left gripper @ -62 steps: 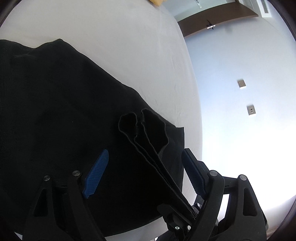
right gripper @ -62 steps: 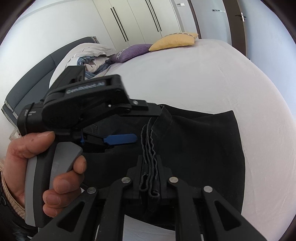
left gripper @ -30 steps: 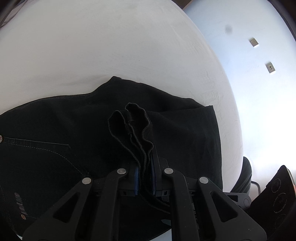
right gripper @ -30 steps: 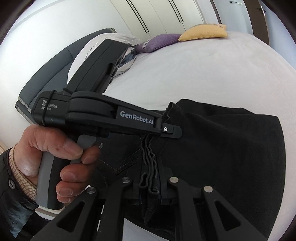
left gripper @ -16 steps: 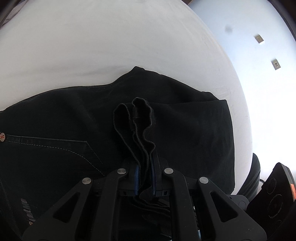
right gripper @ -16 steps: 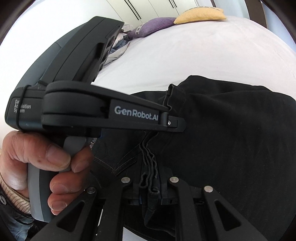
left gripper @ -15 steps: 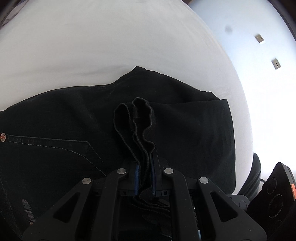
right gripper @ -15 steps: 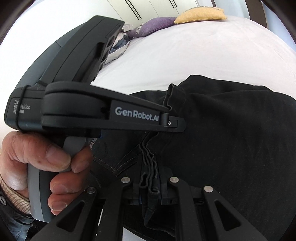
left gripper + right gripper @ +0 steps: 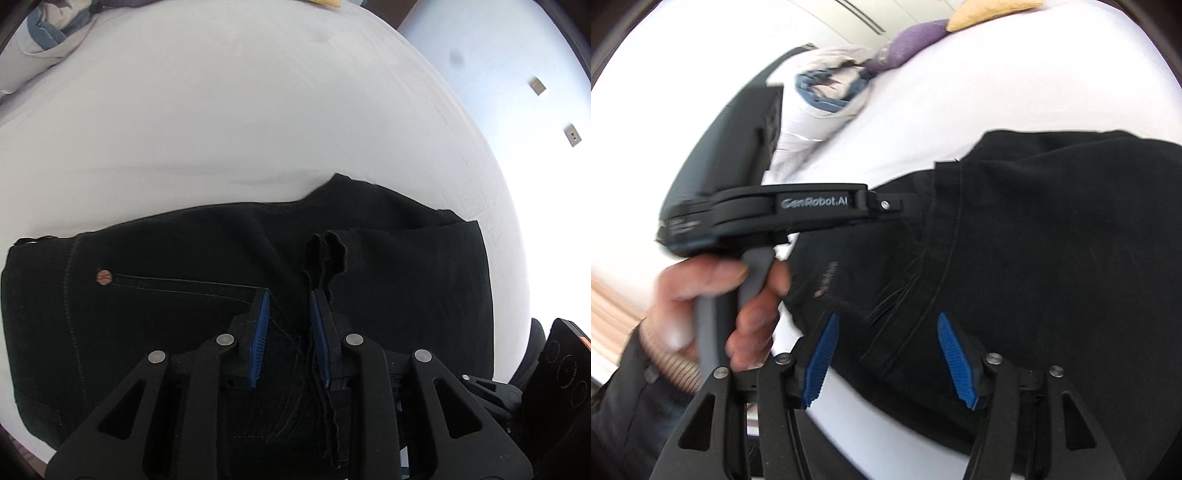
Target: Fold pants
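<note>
Black pants [image 9: 184, 314] lie folded on the white bed [image 9: 258, 110], a rivet and pocket seam showing at the left. My left gripper [image 9: 290, 328] points down over them and its jaws are opening. The bunched hem edges [image 9: 327, 254] stand between the blue pads and lean on the right pad [image 9: 319, 332], and a gap shows beside the left pad. In the right wrist view my right gripper [image 9: 886, 354] is wide apart and opening above the pants [image 9: 1052, 258], gripping nothing. A hand [image 9: 738, 295] holds the left gripper [image 9: 882, 206] just beyond it.
Crumpled bedding [image 9: 827, 96], a purple cushion [image 9: 908, 40] and a yellow cushion [image 9: 990, 11] lie at the bed's far end. A black device [image 9: 561, 387] sits past the bed's right edge. The pale wall [image 9: 537, 85] with sockets lies beyond.
Both grippers were shut on the bunched hem; now both sets of jaws have parted. The right has let the fabric drop flat, while the hem still leans on the left gripper's right pad.
</note>
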The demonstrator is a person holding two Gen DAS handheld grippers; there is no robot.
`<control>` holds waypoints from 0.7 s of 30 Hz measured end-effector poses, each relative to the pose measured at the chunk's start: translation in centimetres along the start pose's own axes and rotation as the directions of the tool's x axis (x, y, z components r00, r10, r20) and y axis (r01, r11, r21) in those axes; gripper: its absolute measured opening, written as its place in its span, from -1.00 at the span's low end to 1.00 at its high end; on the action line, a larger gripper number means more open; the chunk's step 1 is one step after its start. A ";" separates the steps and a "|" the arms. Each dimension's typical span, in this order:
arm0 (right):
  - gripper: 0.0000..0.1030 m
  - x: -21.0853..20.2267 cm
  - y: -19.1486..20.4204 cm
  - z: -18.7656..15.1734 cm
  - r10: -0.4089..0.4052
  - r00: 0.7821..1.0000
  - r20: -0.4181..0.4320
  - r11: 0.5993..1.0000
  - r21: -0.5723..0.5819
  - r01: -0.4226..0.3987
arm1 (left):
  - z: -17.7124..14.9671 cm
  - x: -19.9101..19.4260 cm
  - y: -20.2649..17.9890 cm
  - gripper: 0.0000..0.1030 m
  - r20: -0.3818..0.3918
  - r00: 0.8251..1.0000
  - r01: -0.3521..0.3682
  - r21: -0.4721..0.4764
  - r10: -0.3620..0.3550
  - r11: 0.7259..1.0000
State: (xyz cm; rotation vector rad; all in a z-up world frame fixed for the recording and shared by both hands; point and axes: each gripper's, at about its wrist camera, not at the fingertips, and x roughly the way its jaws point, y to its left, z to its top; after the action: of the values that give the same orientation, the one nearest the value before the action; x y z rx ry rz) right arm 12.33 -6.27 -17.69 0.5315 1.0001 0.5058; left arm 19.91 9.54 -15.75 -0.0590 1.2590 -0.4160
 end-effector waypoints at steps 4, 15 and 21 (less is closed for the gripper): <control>0.16 -4.3 -1.6 -0.2 0.051 0.998 0.028 0.999 -0.008 -0.051 | -0.4 -2.3 -1.1 -0.58 0.082 0.997 -0.013 0.006 0.012 1.000; 0.21 -8.1 -12.2 6.8 0.218 0.968 0.122 0.954 0.181 -0.237 | -6.9 4.6 -9.3 -0.58 0.017 0.993 0.115 0.052 -0.116 0.992; 0.07 -7.6 -19.3 7.0 0.131 0.986 0.102 0.930 0.332 -0.158 | -9.0 4.8 -6.9 -0.58 0.075 0.978 0.200 -0.046 -0.196 0.979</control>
State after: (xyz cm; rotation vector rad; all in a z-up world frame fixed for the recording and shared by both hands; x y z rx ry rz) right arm 18.02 -26.98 -21.85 0.9337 0.9819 0.4400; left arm 10.80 3.23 -21.14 -0.2445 1.1993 -0.5479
